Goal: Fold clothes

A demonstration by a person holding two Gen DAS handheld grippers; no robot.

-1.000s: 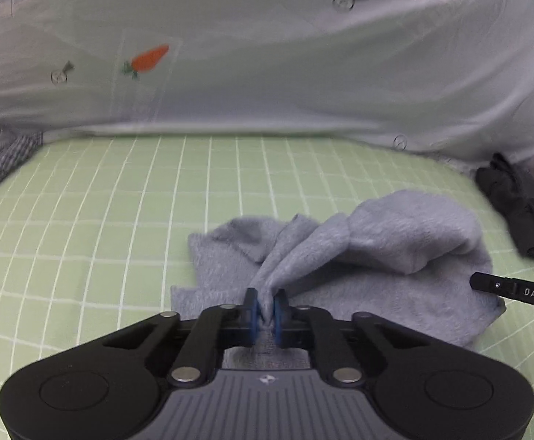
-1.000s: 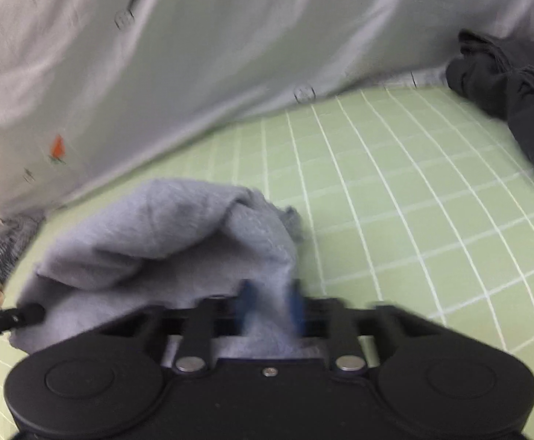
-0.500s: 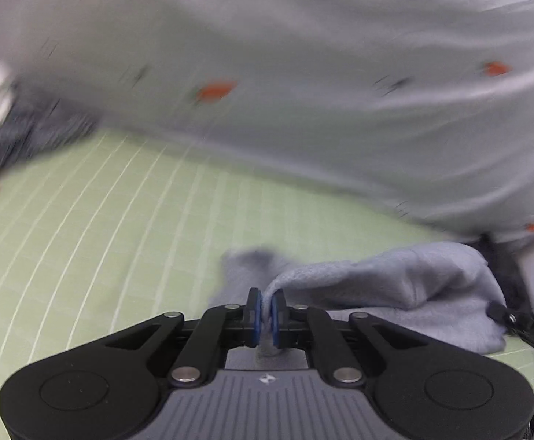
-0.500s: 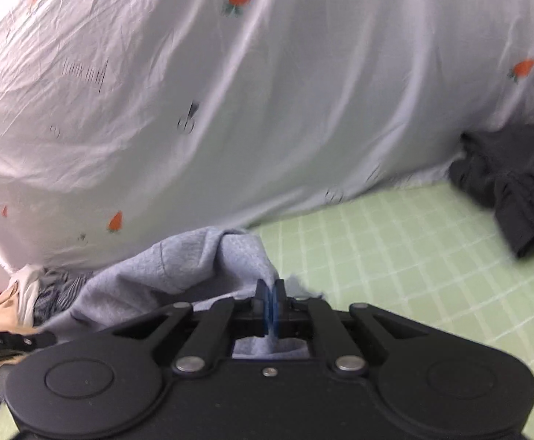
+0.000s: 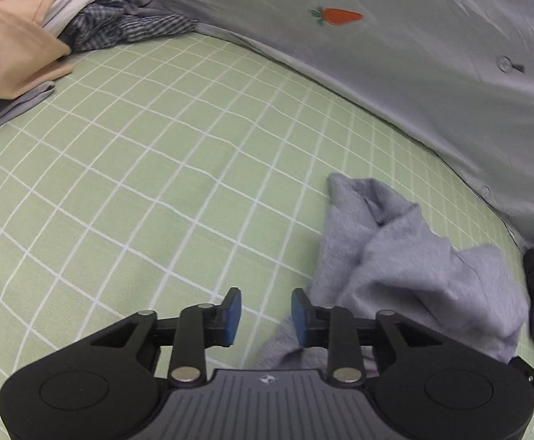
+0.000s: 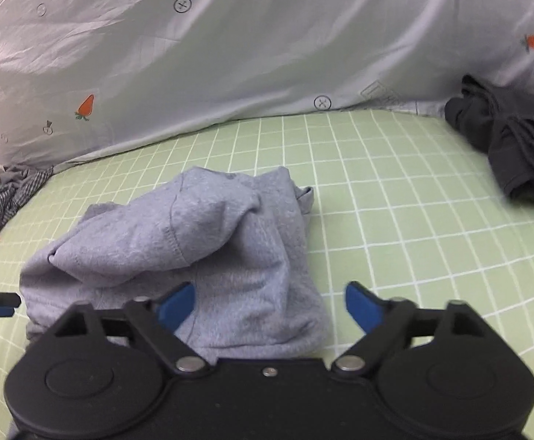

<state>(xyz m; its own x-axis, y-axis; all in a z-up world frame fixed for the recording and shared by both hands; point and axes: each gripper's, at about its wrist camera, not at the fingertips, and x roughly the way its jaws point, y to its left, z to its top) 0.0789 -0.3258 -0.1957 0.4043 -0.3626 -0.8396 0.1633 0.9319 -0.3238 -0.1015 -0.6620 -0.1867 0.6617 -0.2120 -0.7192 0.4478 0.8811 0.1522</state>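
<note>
The crumpled grey knitted garment lay in a heap on the green bed sheet with white grid lines. The left tongs were parted and held nothing. The right tongs stood wide apart, empty, over the garment's near edge.

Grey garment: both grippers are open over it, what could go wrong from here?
1. The grey garment lies bunched in overlapping folds, so a regrasp by the right gripper may pinch several layers instead of one edge.
2. The left gripper sits at the garment's near corner, mostly over bare sheet; closing there may miss it.
3. The dark clothes lie close on the right; spreading could drag into them.
</note>
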